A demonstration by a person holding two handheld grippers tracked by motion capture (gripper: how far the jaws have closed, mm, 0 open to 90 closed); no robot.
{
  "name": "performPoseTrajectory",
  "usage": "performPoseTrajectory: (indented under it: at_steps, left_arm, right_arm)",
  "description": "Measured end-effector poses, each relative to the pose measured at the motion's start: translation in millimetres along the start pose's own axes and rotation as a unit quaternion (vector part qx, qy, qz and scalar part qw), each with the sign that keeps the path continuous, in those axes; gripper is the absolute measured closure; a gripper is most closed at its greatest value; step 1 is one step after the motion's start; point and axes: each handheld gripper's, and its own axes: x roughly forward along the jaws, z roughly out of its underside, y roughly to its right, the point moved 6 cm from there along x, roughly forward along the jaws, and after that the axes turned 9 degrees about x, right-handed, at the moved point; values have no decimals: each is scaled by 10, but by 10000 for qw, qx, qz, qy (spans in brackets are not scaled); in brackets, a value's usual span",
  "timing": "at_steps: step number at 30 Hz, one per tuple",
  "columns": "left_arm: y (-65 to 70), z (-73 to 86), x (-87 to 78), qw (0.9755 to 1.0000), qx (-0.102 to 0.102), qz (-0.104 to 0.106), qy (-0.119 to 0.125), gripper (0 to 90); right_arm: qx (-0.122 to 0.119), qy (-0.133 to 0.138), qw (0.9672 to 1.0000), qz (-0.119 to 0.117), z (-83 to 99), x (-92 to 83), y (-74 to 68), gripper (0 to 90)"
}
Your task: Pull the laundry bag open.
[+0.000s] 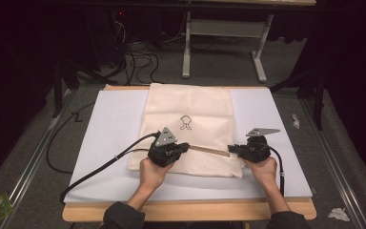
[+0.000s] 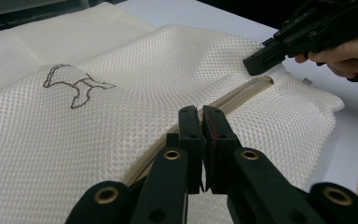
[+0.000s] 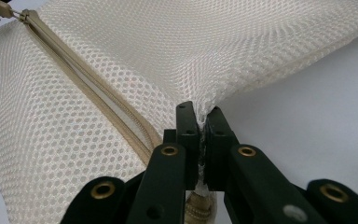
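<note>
With the right gripper (image 3: 201, 122) clamping the mesh bag (image 1: 190, 114) at the zip's (image 2: 242, 95) end and the left gripper (image 2: 200, 116) shut on its pull, the zip looks part open.

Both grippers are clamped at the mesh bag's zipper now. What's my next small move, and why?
Probably draw the left gripper along the zipper toward the right gripper. The right one pinches the mesh bag at the zipper's end as an anchor, and the left looks shut on the pull tab; the zipper between them gapes open.
</note>
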Motion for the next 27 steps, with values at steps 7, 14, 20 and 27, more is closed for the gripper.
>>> performPoseTrajectory:
  at_steps: [7, 14, 20, 27]
  left_arm:
    - [-22, 4, -35, 10000, 1, -53, -1, 874]
    - [-60, 23, -87, 10000, -26, -91, 16, 874]
    - [-64, 25, -95, 9999, -25, -105, 12, 874]
    - [-110, 54, -158, 9998, -110, -176, 52, 874]
  right_arm:
    - [11, 36, 10000, 10, -4, -8, 7, 882]
    - [2, 20, 10000, 8, -1, -3, 6, 882]
    - [-9, 43, 10000, 15, -6, -6, 4, 883]
    - [0, 50, 10000, 42, -5, -15, 20, 882]
